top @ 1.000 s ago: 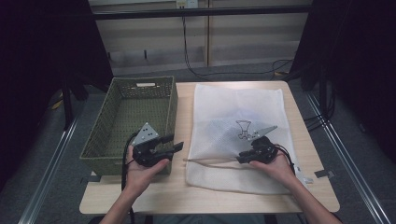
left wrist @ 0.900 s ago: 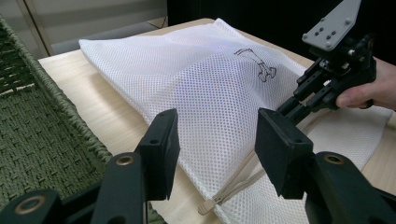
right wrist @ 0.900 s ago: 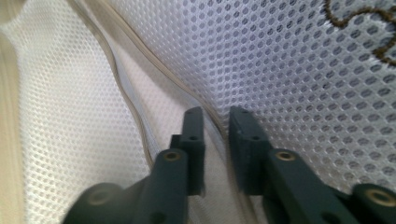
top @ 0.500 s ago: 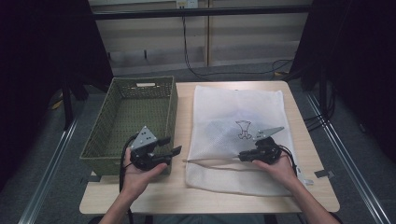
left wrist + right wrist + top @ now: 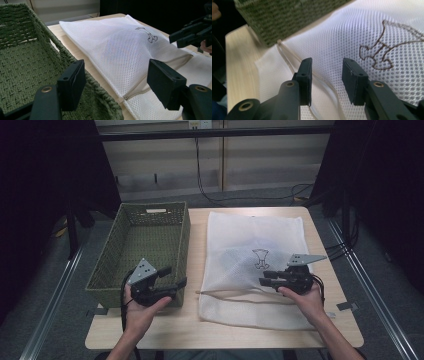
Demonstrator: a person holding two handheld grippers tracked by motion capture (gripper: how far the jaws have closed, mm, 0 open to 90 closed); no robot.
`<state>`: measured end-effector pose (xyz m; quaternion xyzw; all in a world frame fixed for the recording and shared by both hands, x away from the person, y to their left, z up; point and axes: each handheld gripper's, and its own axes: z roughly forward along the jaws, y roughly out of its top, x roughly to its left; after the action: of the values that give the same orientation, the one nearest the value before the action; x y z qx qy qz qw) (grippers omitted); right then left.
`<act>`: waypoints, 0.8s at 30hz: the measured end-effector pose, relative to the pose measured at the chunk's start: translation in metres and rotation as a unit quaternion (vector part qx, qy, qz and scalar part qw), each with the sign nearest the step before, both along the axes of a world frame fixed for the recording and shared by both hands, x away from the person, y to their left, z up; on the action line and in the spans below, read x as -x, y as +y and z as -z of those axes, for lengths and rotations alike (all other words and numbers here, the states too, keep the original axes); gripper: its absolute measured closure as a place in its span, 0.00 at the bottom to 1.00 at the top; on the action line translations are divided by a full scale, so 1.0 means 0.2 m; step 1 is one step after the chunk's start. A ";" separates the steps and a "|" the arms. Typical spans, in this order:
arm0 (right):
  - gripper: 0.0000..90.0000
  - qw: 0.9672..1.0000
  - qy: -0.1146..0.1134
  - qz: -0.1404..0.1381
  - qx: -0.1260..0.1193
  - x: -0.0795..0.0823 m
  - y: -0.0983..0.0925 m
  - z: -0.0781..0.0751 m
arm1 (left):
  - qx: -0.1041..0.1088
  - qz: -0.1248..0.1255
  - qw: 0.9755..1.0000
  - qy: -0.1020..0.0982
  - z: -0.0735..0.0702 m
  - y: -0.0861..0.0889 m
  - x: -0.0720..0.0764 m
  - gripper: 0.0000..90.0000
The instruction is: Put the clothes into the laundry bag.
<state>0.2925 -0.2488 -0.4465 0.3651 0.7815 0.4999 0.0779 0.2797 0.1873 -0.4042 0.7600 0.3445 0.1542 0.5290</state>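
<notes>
Bag [image 5: 255, 240]: white mesh, flat on tabletop [image 5: 175, 335], beside basket [image 5: 150, 240].
Left gripper [image 5: 172, 277]: jaws just opening, released, over basket corner.
Right gripper [image 5: 265, 281]: jaws just opening, released, over bag.

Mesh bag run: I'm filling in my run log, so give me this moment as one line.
left gripper: open, over basket corner | right gripper: open, above mesh bag, jaws just opened, nothing between | bag: flat on table

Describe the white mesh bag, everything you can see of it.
The white mesh bag is a large flat rectangle of fine netting lying on the wooden table, right of the green woven basket. A small dark emblem sits mid-panel, and a zip seam runs across near the front edge. Neither open gripper grips it.
</notes>
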 end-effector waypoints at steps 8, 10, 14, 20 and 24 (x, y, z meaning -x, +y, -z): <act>0.56 0.999 -0.013 0.023 -0.029 0.07 -0.05 -0.06 | -0.019 -0.022 1.000 -0.005 0.00 0.12 0.10 0.29; 0.55 0.999 -0.017 0.032 -0.027 0.11 -0.07 -0.06 | -0.022 -0.033 0.999 -0.007 0.00 0.14 0.13 0.28; 0.50 0.998 -0.020 0.048 -0.036 0.17 -0.12 -0.07 | -0.020 -0.025 0.999 -0.007 0.02 0.18 0.17 0.27; 0.45 0.996 -0.024 0.072 -0.043 0.27 -0.19 -0.06 | -0.017 -0.055 0.998 0.004 0.04 0.25 0.20 0.27; 0.43 0.994 -0.024 0.094 -0.040 0.30 -0.25 -0.05 | -0.012 -0.063 0.998 -0.004 0.07 0.29 0.22 0.27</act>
<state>0.2335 -0.2992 -0.4367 0.4280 0.7210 0.5296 0.1284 0.2356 0.2450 -0.4172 0.7423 0.3882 0.1942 0.5104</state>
